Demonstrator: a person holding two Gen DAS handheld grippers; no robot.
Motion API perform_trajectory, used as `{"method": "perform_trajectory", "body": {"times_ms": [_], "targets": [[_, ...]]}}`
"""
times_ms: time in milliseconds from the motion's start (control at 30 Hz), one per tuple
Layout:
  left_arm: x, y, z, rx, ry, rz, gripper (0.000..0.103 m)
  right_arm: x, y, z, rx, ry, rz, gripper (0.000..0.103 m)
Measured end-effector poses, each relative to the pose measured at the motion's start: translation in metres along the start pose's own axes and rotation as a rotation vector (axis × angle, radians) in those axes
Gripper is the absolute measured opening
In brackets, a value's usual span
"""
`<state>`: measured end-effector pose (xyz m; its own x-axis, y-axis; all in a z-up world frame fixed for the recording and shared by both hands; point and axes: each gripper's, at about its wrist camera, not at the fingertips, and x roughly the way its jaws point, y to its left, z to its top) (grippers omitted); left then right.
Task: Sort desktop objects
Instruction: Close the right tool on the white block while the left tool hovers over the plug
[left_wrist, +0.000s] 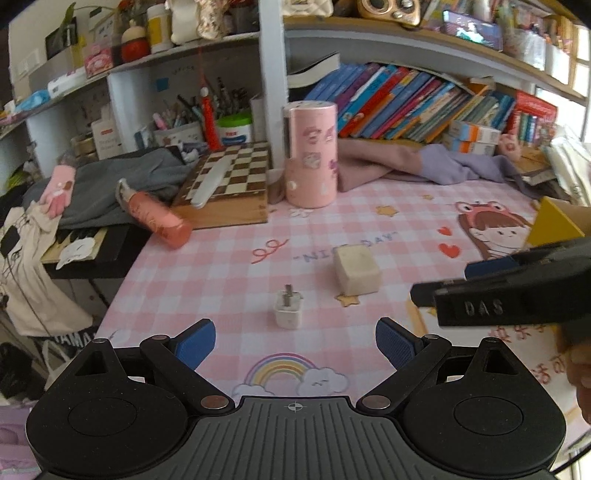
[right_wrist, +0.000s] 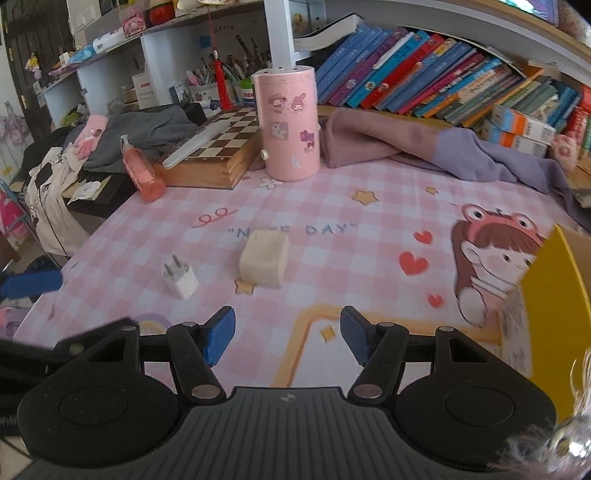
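While you hold both tools over the pink checked desk mat (left_wrist: 229, 258), your left gripper (left_wrist: 295, 341) has its blue pads standing well apart with nothing between them, and your right gripper (right_wrist: 287, 334) is likewise spread, with only bare mat showing in the gap.

Take the tall pink canister (right_wrist: 290, 125) as your landmark: it stands upright at the back of the mat, covered in cartoon stickers, with small holes in its pale lid. Nearer to you than the canister lies the cream block (right_wrist: 265, 260), a chunky off-white cube with rounded edges and slightly grubby faces (it covers part of the "NICE DAY" lettering printed on the mat). Nearer still, and to the left of the block, sits the small white charger plug (right_wrist: 181, 278), its two metal prongs pointing up; in the left wrist view it sits just ahead of your open jaws (left_wrist: 288, 312).

Left of the canister, a wooden chessboard box (left_wrist: 229, 184) rests with a pale flat strip (left_wrist: 210, 184) lying across it, and a coral-pink pump bottle (left_wrist: 155, 214) lies tipped on its side against the box's corner. Right of the canister, pink and lilac cloth (right_wrist: 443, 151) is heaped along the mat's back edge. A yellow box (right_wrist: 550, 295) edges in at far right.
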<state>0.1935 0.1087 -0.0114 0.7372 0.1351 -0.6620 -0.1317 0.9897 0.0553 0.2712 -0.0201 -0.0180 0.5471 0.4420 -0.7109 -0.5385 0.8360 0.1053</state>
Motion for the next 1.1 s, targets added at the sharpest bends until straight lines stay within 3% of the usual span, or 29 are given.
{"method": "perform_trajectory", "body": {"times_ms": [433, 767, 933, 1100], "targets": [[0.032, 0.009, 0.009, -0.034, 0.067, 0.079, 0.096, 0.097, 0.013, 0.041, -0.09, 0.069, 0.056, 0.065], [0.046, 0.009, 0.011, -0.053, 0.108, 0.09, 0.096, 0.134, 0.019, 0.046, -0.125, 0.101, 0.052, 0.063], [0.058, 0.003, 0.012, -0.042, 0.121, 0.074, 0.096, 0.132, 0.014, 0.048, -0.136, 0.084, 0.05, 0.043], [0.069, -0.002, 0.016, -0.021, 0.126, 0.055, 0.096, 0.106, -0.002, 0.048, -0.091, -0.02, -0.049, 0.04]]}}
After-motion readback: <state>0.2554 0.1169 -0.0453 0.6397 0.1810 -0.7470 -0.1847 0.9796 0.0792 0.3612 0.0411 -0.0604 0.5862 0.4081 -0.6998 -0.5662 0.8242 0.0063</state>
